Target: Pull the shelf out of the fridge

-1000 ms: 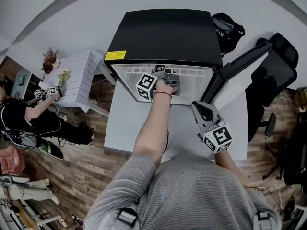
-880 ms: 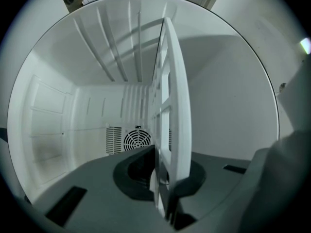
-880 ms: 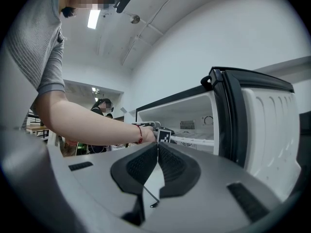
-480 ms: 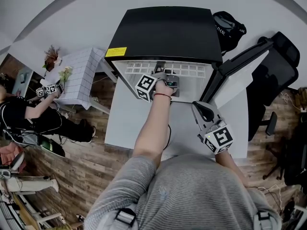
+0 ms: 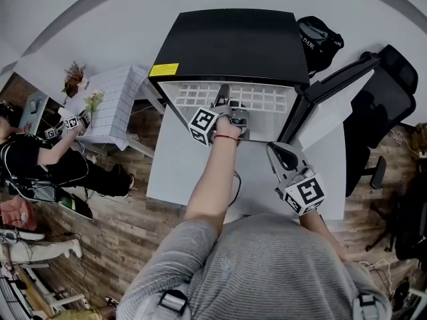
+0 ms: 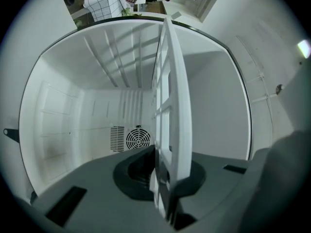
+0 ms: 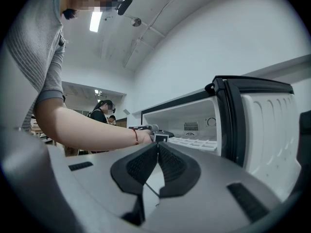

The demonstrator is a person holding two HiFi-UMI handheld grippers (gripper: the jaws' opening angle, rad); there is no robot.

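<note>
A small black fridge (image 5: 233, 45) stands on a white table (image 5: 173, 172) with its door (image 5: 327, 105) swung open to the right. Its white grid shelf (image 5: 257, 99) sticks out of the opening. My left gripper (image 5: 224, 100) is shut on the shelf's front edge. In the left gripper view the shelf (image 6: 170, 81) runs edge-on from between the jaws into the white fridge interior. My right gripper (image 5: 283, 157) hovers over the table in front of the door, shut with nothing held. The right gripper view shows the shelf (image 7: 197, 142) inside the open fridge.
A black office chair (image 5: 387, 92) and a black bag (image 5: 319, 42) sit right of the fridge. To the left are a side table with a checked cloth (image 5: 113, 105) and a seated person (image 5: 40, 159) holding grippers. A fan vent (image 6: 138, 139) marks the fridge's back wall.
More of the shelf's grid now shows beyond the fridge's top edge: the left gripper has drawn it outward. The right gripper has stayed put.
</note>
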